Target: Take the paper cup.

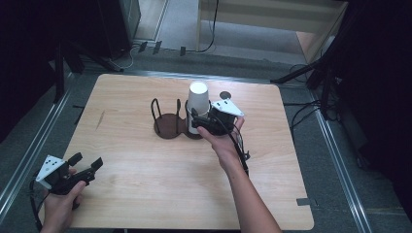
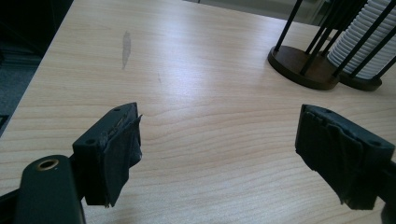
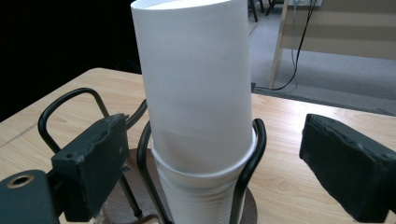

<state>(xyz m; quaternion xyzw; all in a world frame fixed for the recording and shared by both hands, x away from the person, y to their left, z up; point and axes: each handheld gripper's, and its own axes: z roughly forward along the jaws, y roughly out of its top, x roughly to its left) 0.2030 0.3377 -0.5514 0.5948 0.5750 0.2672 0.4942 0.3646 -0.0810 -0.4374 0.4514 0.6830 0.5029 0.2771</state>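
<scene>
A stack of white paper cups [image 1: 197, 99] stands upside down in the right bay of a dark wire cup rack [image 1: 167, 124] at the table's middle. My right gripper [image 1: 198, 121] is level with the stack's lower part, coming from the right. In the right gripper view its gripper [image 3: 219, 168] is open, with one pad on each side of the cups [image 3: 196, 107] and a gap on both sides. The left bay of the rack [image 3: 70, 107] holds nothing. My left gripper [image 1: 87, 161] rests near the table's front left corner. It is open [image 2: 219, 154] with bare wood between its pads.
The light wooden table [image 1: 145, 170] has a small dark round mark [image 1: 225, 95] behind the rack. Dark stands and cables lie on the floor around the table. In the left gripper view the rack [image 2: 303, 65] and cups [image 2: 359, 46] sit far off at top right.
</scene>
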